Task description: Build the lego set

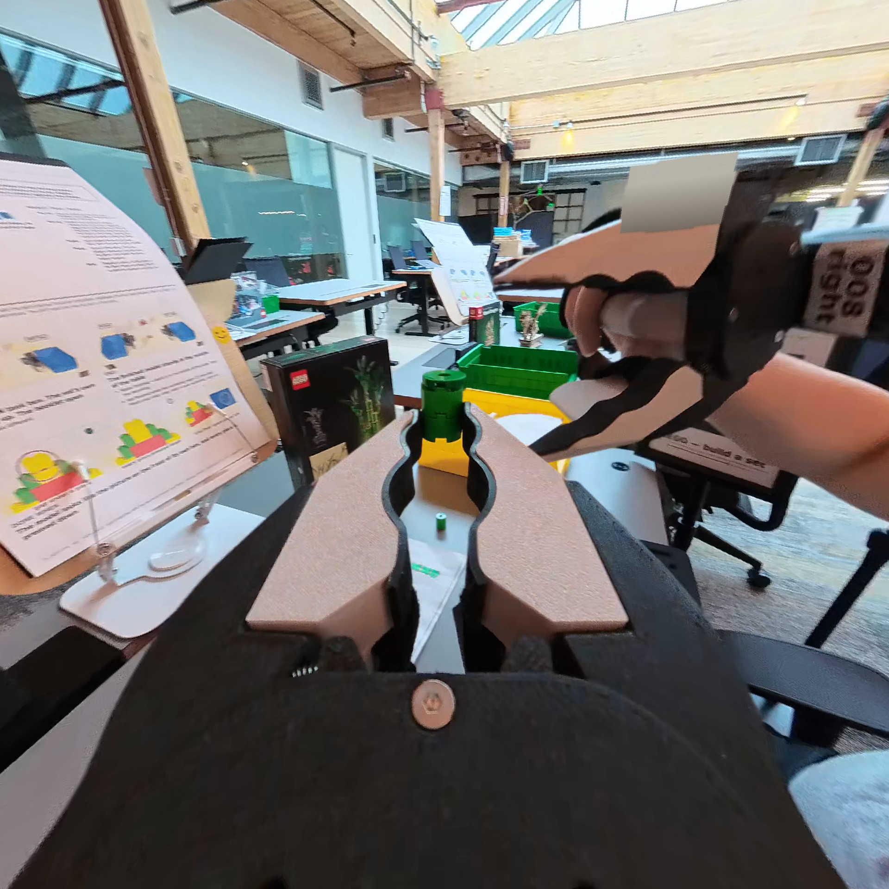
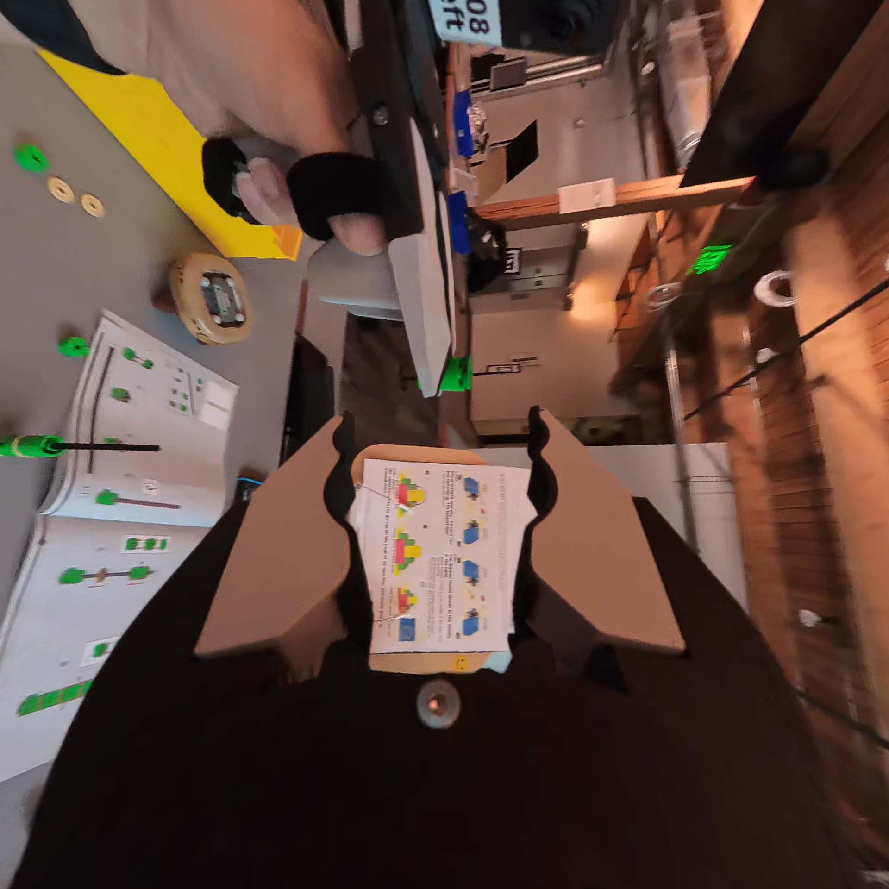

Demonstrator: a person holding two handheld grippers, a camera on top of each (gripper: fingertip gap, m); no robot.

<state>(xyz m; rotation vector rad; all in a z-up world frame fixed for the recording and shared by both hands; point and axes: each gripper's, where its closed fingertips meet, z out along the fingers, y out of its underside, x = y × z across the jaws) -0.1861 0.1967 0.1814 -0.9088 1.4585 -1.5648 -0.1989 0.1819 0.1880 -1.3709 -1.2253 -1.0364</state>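
Observation:
My left gripper (image 1: 442,418) is shut on a green cylindrical Lego stalk piece (image 1: 442,389) and holds it upright above the table. The piece also shows in the right wrist view (image 2: 457,375), at the left gripper's tips. My right gripper (image 2: 440,423) is open and empty, turned on its side in the air. It shows in the left wrist view (image 1: 514,365) to the right of the green piece, apart from it. A green stalk on a black rod (image 2: 29,446) lies over the open building booklet (image 2: 144,409). A small green piece (image 1: 440,521) lies on the table.
A yellow tray (image 1: 505,404) and green bins (image 1: 519,368) stand behind the held piece. The black Lego box (image 1: 332,399) stands at the left. An instruction sheet on a stand (image 1: 110,361) is at the far left. A tan pot base (image 2: 211,298), tan discs (image 2: 60,188) and green round pieces (image 2: 31,156) lie on the grey table. My left and right fingertips are right by each other.

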